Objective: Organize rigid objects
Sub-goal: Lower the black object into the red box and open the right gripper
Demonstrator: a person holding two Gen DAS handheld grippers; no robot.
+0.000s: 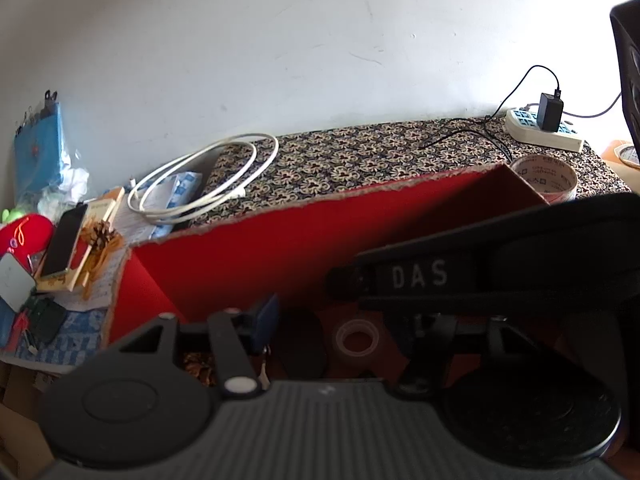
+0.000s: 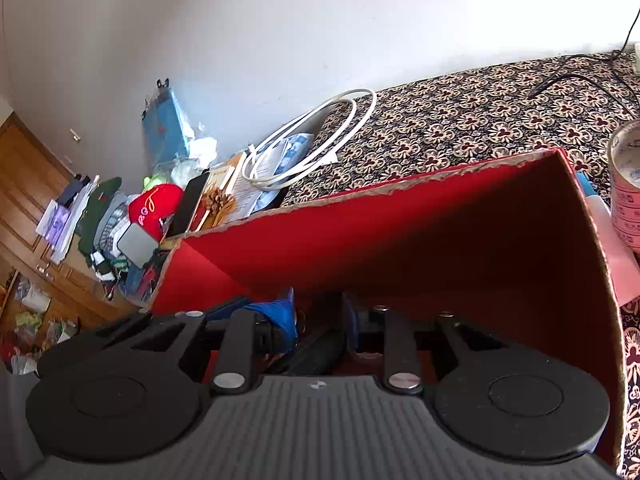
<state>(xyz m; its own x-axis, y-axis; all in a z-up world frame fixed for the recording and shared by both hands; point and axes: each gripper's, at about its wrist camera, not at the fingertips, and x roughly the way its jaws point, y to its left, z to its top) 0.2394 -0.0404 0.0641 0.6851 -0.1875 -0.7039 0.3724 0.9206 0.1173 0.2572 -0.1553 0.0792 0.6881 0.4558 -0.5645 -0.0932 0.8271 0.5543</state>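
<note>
Both grippers were down inside the red cardboard box, bottom centre of each view. The right gripper had its blue-padded jaws near together around a dark elongated object whose long axis ran away from the camera, though whether the pads pressed it could not be told. The left gripper stood wide, holding nothing. A clear tape roll lay flat on the box floor directly ahead between its fingers, nearer the left hand.
</note>
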